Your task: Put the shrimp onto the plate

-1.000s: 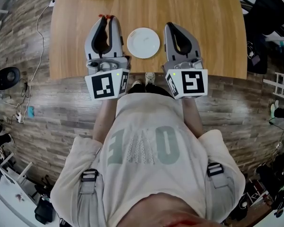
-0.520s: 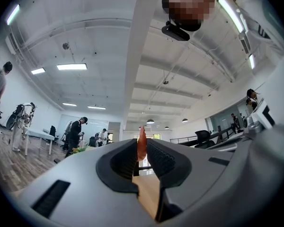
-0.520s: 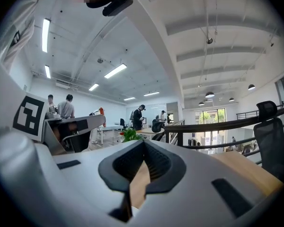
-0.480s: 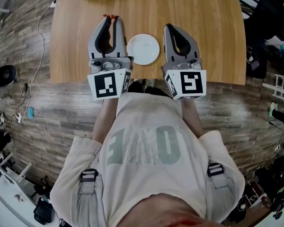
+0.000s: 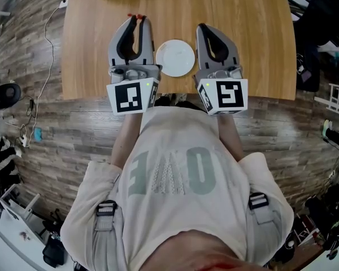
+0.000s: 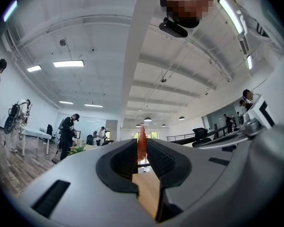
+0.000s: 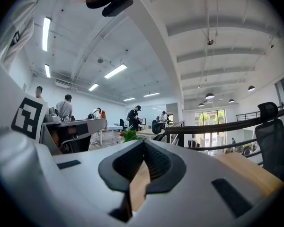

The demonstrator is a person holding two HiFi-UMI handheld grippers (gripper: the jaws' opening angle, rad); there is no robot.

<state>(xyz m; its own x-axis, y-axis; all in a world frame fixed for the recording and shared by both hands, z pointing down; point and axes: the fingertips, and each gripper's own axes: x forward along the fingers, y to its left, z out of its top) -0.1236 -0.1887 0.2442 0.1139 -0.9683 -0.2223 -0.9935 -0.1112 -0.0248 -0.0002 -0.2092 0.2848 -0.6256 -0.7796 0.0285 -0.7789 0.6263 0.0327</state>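
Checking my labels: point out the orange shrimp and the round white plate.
Orange shrimp [image 6: 141,143], left gripper view, middle of its body.
Round white plate [image 5: 175,58], head view, its bare centre.

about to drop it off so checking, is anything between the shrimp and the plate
Nothing visible. The shrimp is pinched in the left tool at its tips, and the empty white plate lies just to its right, with only bare wooden table between them.
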